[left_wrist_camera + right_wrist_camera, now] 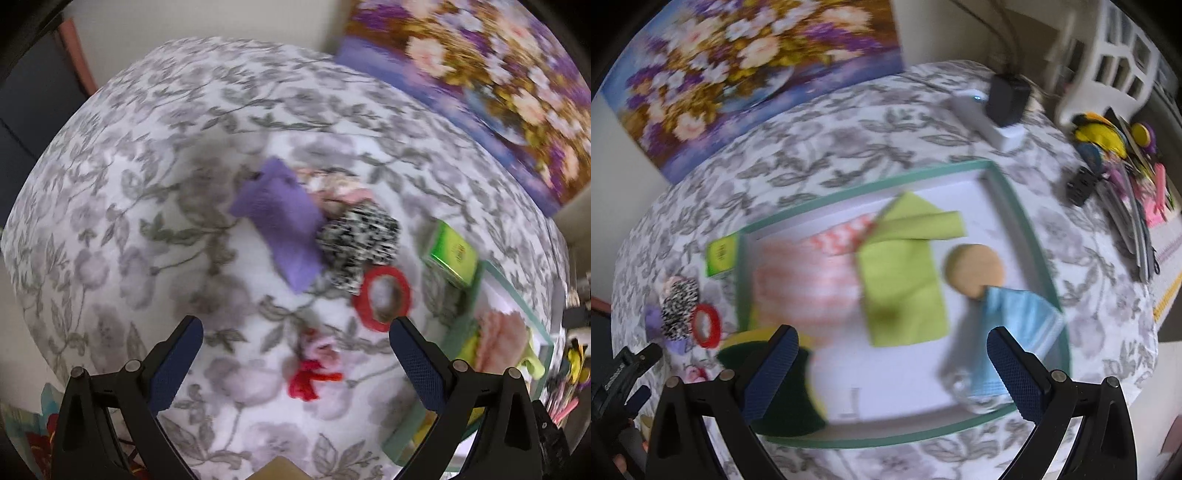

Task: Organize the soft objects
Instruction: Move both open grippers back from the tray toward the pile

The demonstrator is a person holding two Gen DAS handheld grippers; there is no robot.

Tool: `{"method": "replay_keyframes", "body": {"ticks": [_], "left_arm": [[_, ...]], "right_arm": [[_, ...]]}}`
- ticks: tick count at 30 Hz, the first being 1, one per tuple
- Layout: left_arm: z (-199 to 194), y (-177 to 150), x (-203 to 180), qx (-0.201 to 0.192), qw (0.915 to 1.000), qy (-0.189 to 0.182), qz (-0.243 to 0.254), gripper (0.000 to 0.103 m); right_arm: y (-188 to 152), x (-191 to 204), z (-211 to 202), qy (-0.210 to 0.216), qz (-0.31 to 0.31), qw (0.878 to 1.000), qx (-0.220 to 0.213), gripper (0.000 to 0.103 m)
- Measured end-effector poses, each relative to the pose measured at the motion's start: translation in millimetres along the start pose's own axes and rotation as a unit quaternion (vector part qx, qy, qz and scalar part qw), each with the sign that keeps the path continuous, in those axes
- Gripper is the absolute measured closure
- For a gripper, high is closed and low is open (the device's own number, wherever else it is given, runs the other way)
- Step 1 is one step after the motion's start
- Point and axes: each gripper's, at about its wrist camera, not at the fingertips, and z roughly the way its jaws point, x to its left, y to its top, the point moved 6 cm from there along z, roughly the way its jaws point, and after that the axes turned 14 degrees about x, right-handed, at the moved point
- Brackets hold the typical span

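My left gripper hangs open over the floral cloth, with a small pink and red yarn piece lying between its fingers below. Beyond it lie a purple cloth, a black-and-white fuzzy piece and a pink bundle. My right gripper is open above the teal-rimmed tray. In the tray lie a green cloth, a pink striped cloth, a tan round sponge, a light blue cloth and a yellow-and-dark-green sponge.
A red tape ring and a green box sit beside the tray's left rim. A floral painting leans at the back. A white power strip with a black adapter, a white rack and cluttered tools lie at the right.
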Motion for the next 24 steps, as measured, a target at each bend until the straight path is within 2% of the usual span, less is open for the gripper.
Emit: {"method": "replay_keyframes", "body": {"ticks": [9, 17, 24], "left_arm": [[-7, 16, 47, -0.014, 0.9990, 0.021, -0.036, 0.002], [-14, 28, 85, -0.020, 0.9975, 0.019, -0.066, 0.002], [-10, 32, 104, -0.011, 0.9964, 0.002, -0.084, 0.002]], "right_arm": [[-13, 93, 2, 0.015, -0.076, 0.997, 0.000, 0.000], [-27, 157, 4, 0.022, -0.131, 0.991, -0.008, 0.000], [-41, 199, 14, 0.015, -0.173, 0.985, 0.001, 0.000]]}}
